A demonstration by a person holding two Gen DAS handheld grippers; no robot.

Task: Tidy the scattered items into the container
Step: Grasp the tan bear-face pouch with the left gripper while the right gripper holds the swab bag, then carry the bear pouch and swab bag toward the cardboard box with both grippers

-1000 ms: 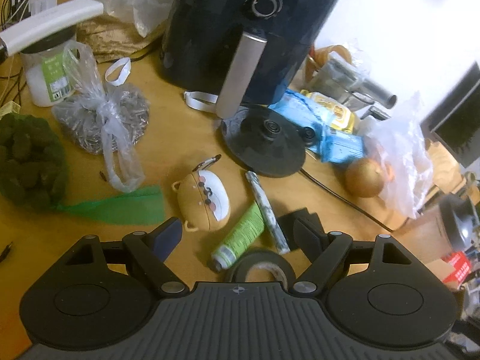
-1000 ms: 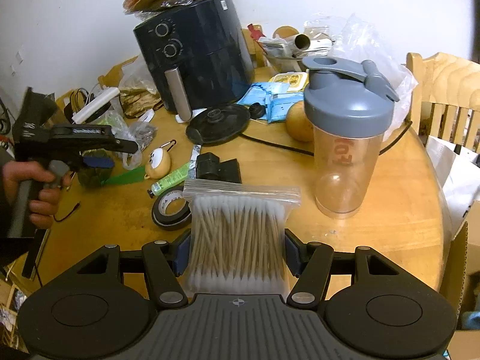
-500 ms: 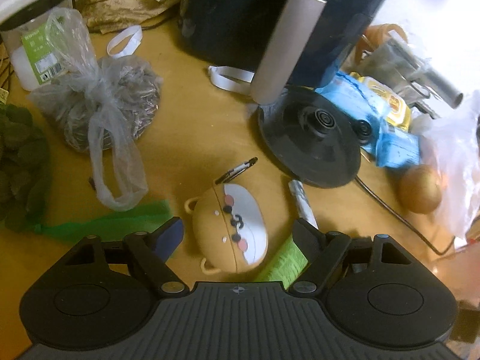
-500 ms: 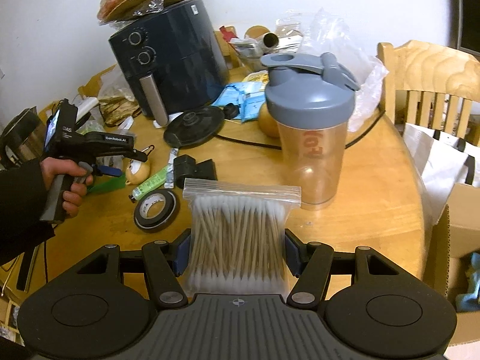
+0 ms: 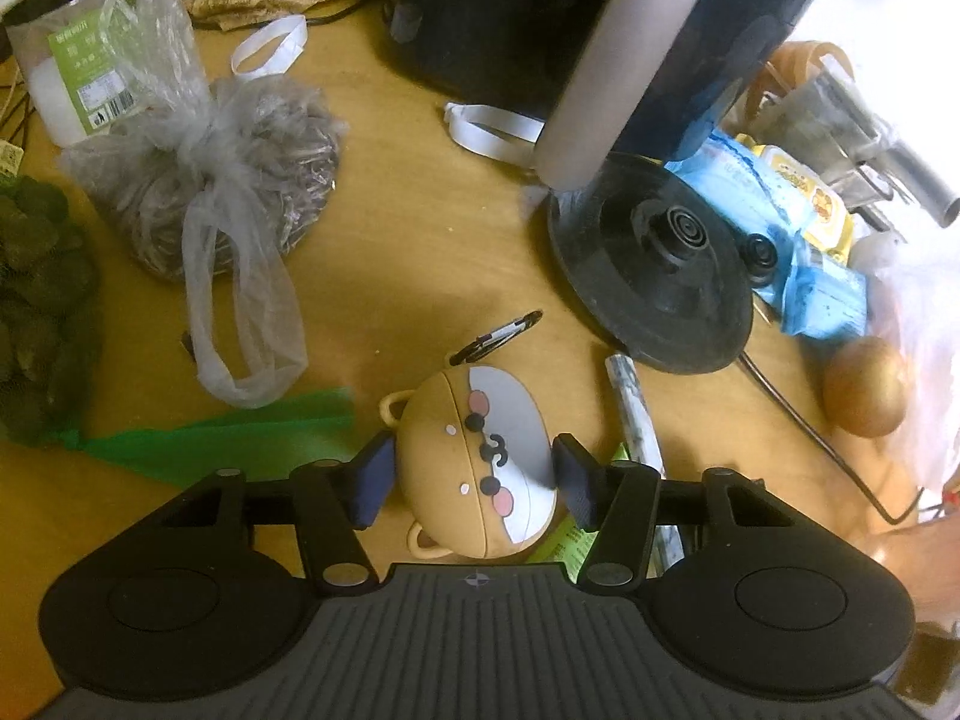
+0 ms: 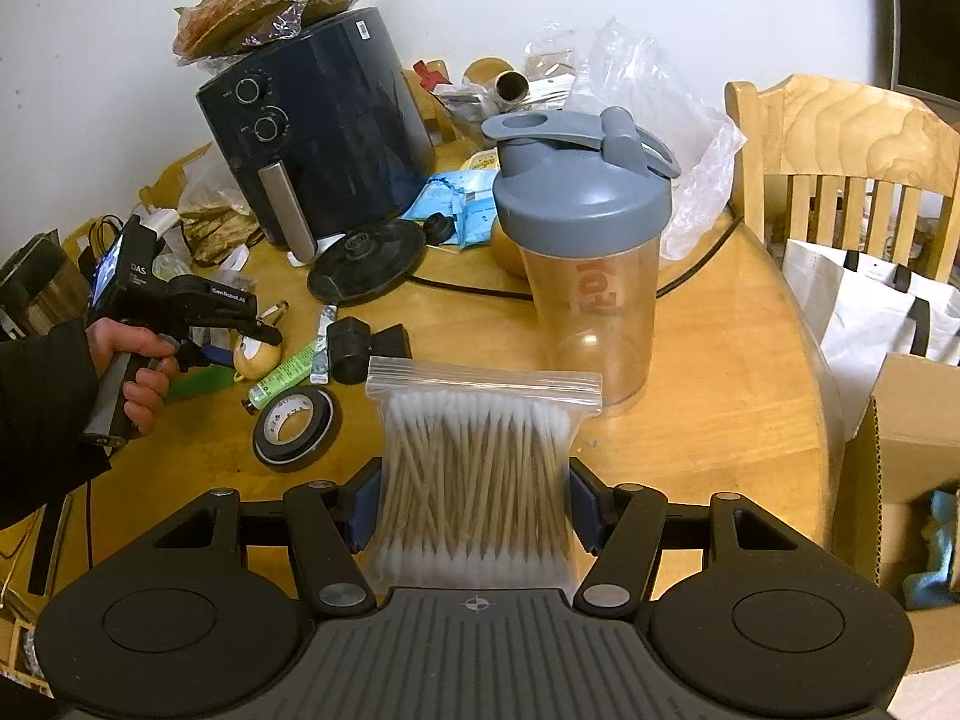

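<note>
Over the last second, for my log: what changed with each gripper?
The left gripper came down over the bear-shaped case, and its jaws are closing around it, gaps still showing. The right gripper stayed clamped on the bag of cotton swabs. Table items unmoved.

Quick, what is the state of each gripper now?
Left gripper: closing around the bear-face case, pads not yet pressing.
Right gripper: shut on the cotton swab bag.
</note>
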